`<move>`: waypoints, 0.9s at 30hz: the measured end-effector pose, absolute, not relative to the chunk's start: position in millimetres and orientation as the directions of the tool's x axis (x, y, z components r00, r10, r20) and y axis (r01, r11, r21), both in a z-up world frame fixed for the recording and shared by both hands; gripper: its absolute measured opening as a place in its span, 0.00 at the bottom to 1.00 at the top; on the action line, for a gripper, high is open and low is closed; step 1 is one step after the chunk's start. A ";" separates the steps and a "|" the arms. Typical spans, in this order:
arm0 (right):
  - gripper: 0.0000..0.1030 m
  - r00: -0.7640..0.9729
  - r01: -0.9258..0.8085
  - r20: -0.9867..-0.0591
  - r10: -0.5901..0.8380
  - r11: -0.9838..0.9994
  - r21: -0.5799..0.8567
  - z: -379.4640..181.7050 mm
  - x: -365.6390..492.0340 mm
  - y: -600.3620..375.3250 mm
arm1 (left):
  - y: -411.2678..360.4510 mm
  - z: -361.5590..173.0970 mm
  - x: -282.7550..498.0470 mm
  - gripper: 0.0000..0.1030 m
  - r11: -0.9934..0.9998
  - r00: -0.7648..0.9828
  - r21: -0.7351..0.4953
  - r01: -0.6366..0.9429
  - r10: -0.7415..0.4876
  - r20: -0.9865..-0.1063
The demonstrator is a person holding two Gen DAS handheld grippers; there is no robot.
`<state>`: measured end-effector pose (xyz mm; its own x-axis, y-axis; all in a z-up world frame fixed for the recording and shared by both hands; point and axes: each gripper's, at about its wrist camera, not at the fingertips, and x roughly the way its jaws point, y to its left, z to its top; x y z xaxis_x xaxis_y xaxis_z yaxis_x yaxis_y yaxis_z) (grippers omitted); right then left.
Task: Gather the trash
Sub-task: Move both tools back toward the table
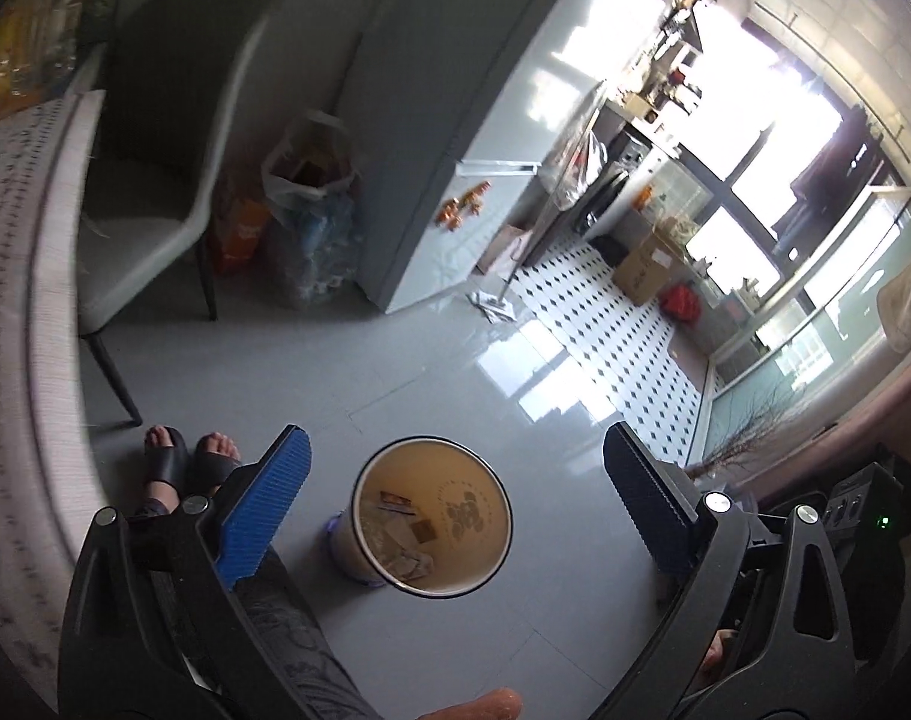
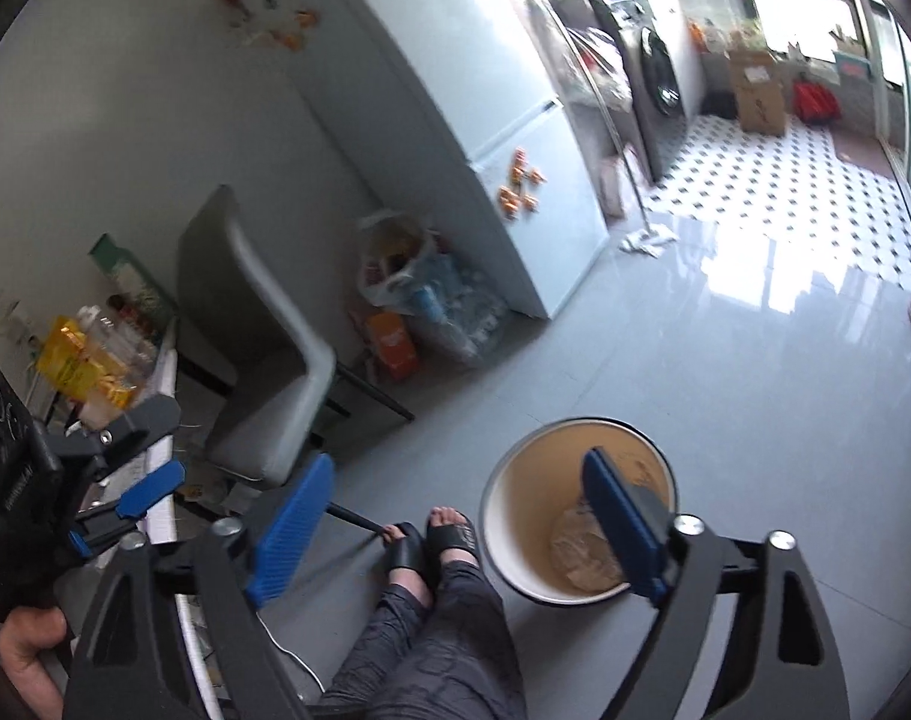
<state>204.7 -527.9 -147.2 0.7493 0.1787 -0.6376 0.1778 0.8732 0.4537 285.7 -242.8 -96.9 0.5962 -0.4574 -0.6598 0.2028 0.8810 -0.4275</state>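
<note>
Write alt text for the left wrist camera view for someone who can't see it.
The open left gripper with blue finger pads hangs empty above a round white bin with a tan inside on the grey tile floor, scraps of trash at its bottom. Sandalled feet, a grey chair and a white fridge lie beyond.

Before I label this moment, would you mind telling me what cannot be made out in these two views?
- Trash bin contents: wrappers too small to identify in the left view; the right gripper covers part of the bin in the right view.
- Print inside the bin wall: too small to read.
- Table top: blurred, cut off by the left view's edge.
- Bags beside the fridge: contents unclear.
- Left gripper: open, holding nothing.
</note>
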 end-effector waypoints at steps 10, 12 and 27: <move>0.92 0.766 0.080 -0.610 0.200 0.914 0.399 -102.4 192.7 -444.0 | -142.9 -57.1 228.0 0.94 0.855 0.705 -0.499 0.140 -0.440 -0.556; 0.92 0.773 0.057 -0.599 0.208 0.918 0.391 -93.9 188.9 -430.4 | -122.5 -48.0 216.2 0.94 0.869 0.737 -0.479 0.123 -0.403 -0.542; 0.92 0.761 -0.116 -0.577 0.298 0.936 0.332 -59.9 180.4 -312.2 | -4.7 -12.1 144.1 0.94 0.885 0.850 -0.463 0.045 -0.277 -0.448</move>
